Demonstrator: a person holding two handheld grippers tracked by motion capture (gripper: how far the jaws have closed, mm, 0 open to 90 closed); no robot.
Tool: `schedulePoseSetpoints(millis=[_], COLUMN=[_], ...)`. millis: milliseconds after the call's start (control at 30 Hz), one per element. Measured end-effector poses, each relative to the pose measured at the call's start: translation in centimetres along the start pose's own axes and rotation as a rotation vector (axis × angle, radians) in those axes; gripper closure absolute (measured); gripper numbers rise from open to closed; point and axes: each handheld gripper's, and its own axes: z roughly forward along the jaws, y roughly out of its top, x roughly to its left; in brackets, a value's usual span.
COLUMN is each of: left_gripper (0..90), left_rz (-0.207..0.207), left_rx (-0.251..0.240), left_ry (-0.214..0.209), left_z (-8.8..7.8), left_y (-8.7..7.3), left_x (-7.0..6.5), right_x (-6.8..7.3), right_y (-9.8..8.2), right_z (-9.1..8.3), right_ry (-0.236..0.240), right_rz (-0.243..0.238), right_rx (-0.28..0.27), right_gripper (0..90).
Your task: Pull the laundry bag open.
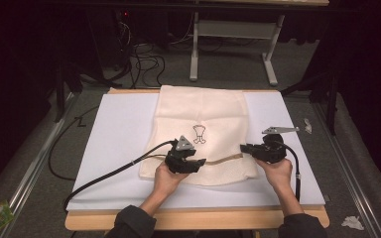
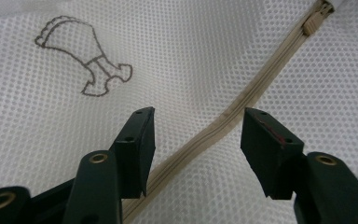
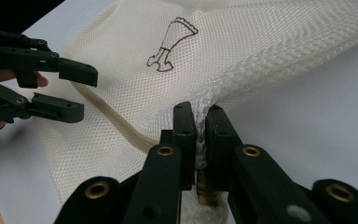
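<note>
1 cream mesh bag [image 1: 201, 134] lies mid-table, its long axis running 12 to 6 o'clock, its 1 beige zipper [image 1: 223, 160] running 3 to 9. The right gripper [image 3: 200, 123] pinches the bag's edge at the zipper's 3 o'clock end. The left gripper [image 2: 198, 135] hovers with jaws wide astride the zipper, apart from it.

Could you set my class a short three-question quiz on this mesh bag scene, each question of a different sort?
1. True or false: the left tongs are clamped shut on the beige zipper.
2. Multiple choice: what do the right tongs grip? A) the white foam board B) a bunched edge of the cream mesh laundry bag C) a black cable
3. Fill in: the brown outline drawing on the bag shows a ____.

Key:
1. False: the jaws stand open, one either side of the zipper line.
2. B: the jaws are shut on gathered mesh at the zipper's end.
3. Drumstick.
</note>
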Motion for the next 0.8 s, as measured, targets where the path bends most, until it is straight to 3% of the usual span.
schedulePoseSetpoints(millis=[100,200,367,467,633,800], left_gripper=[49.9,51.2,52.6,52.7,55.7,64.0], left_rz=[0.03,0.043,0.013,-0.039,0.015,0.022], left_rx=[0.022,0.028,0.005,0.009,0.01,-0.016], left_ry=[0.012,-0.003,-0.02,-0.052,-0.073,-0.11], left_z=[0.3,0.6,0.7,1.0,1.7,2.0], left_y=[0.3,0.8,1.1,1.3,1.9,2.3], left_x=[-0.4,-0.8,-0.8,-0.9,-2.1,-2.7], right_x=[0.1,0.2,0.3,0.5,0.7,0.8], right_y=[0.1,0.1,0.3,0.4,0.4,0.6], right_z=[0.0,0.0,0.2,0.2,0.4,0.5], right_ry=[0.001,0.003,0.008,0.01,0.019,0.028], right_rz=[-0.007,-0.008,-0.016,-0.017,-0.018,-0.025], right_rx=[0.002,0.003,0.004,0.0,-0.005,-0.005], right_gripper=[85.7,85.7,85.7,85.8,85.8,85.8])
